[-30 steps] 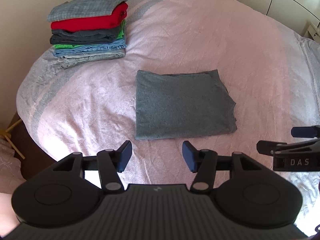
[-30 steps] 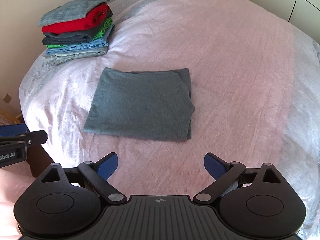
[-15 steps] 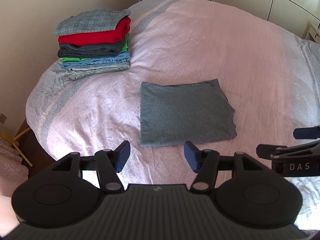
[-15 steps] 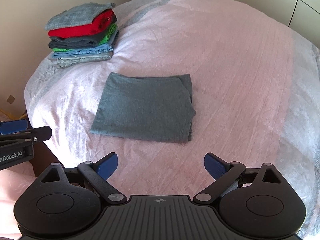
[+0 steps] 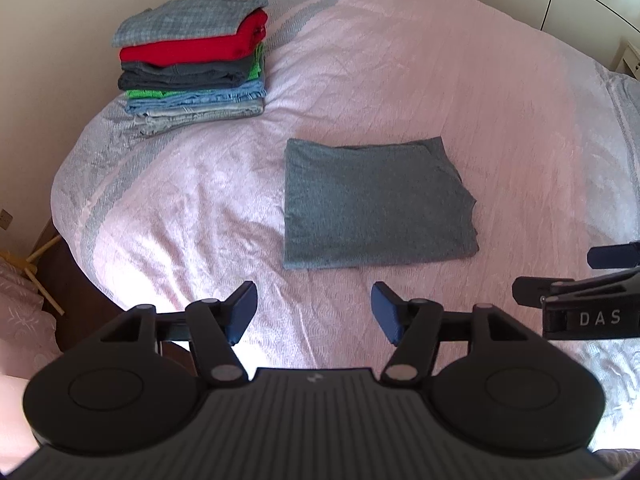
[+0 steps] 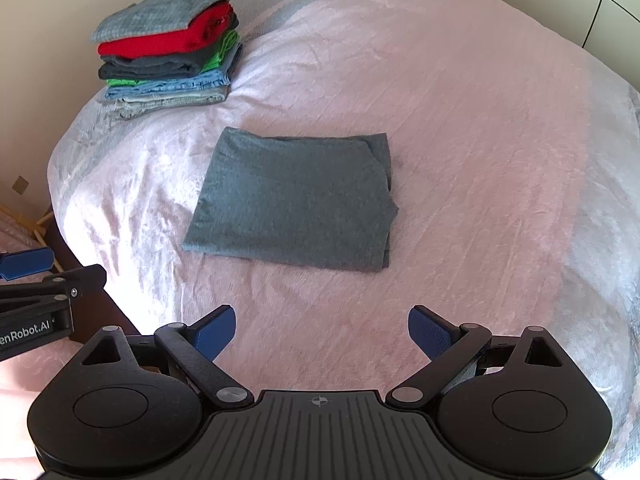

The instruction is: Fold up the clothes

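Soft cloth on the bed, matt black plastic on both claws.

Ahead of the left gripper (image 5: 314, 312), whose jaws are opening over bare bedding, the folded grey garment (image 5: 372, 208) looks like a fine, matt, heathered knit. Under it the pink bedspread (image 5: 400, 80) is a crinkled, woven-textured cloth with a faint sheen where light falls. Further ahead and to the left, the stack of folded clothes (image 5: 192, 64) mixes a checked weave on top, a fuzzy red knit and faded denim below. The right gripper (image 6: 320, 332) has matt black plastic arms, small shiny metal pivot pins, a ribbed body and blue, finely dimpled pads (image 6: 430, 330).
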Action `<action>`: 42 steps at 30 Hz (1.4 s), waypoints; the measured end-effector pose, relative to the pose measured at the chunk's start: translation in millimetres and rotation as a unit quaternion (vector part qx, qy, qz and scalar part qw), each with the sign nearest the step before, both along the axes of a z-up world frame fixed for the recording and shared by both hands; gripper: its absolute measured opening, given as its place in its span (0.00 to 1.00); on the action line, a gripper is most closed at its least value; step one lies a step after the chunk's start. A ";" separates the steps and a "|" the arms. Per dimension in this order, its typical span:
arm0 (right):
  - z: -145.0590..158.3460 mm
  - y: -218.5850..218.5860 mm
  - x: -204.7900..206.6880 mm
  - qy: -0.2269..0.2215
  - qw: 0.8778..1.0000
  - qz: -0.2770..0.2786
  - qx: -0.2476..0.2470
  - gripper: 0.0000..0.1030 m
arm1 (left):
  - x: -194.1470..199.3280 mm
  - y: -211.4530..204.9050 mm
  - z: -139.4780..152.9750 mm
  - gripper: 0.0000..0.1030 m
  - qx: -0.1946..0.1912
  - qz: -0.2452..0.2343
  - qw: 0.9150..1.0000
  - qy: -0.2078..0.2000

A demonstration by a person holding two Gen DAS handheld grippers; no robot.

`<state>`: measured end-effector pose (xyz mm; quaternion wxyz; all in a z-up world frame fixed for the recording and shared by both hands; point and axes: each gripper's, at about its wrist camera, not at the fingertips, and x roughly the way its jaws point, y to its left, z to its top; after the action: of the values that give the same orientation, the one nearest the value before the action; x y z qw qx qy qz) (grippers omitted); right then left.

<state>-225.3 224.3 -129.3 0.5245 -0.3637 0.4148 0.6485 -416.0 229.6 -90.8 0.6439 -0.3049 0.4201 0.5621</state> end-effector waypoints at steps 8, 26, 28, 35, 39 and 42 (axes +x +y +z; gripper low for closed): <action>-9.5 19.4 -10.9 -0.009 1.000 0.005 -0.007 0.93 | -2.6 31.0 -14.0 0.58 -0.021 -0.006 1.000 0.000; -105.3 111.4 75.0 0.132 0.988 -0.073 -0.008 0.92 | -84.5 172.1 -131.4 0.52 -0.083 0.047 0.977 -0.191; -121.3 126.0 87.2 0.152 0.985 -0.077 -0.002 0.92 | -90.6 187.0 -152.1 0.52 -0.091 0.045 0.973 -0.206; -186.4 181.0 111.7 0.198 0.978 -0.073 -0.009 0.92 | -108.6 233.1 -214.9 0.51 -0.098 0.040 0.964 -0.246; -220.4 209.0 123.5 0.233 0.969 -0.074 -0.023 0.92 | -114.5 251.9 -238.7 0.50 -0.099 0.037 0.954 -0.281; -241.4 226.9 129.0 0.273 0.959 -0.067 -0.033 0.92 | -115.7 263.2 -252.0 0.49 -0.101 0.028 0.944 -0.312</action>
<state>-96.3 451.2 -370.7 0.4217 -0.1611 0.5866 0.6724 -531.7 492.8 -342.8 0.6926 -0.5401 0.2443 0.4111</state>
